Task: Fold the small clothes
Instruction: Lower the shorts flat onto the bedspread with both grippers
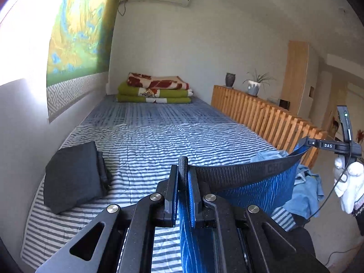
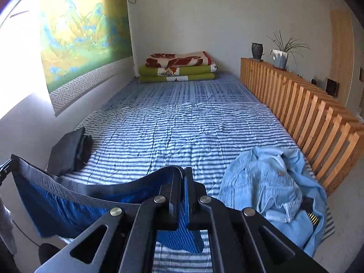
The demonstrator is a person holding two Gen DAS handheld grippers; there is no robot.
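Held above the striped bed [image 2: 182,125]: blue shorts [image 1: 257,188], waistband pinched at 1 end by left gripper [image 1: 183,177], at the other by right gripper [image 2: 183,182].

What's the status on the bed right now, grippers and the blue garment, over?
Left gripper and right gripper both shut on blue underwear, stretched by its grey waistband above striped bed. Denim shirt heaped right, dark folded garment left; nothing blocking.
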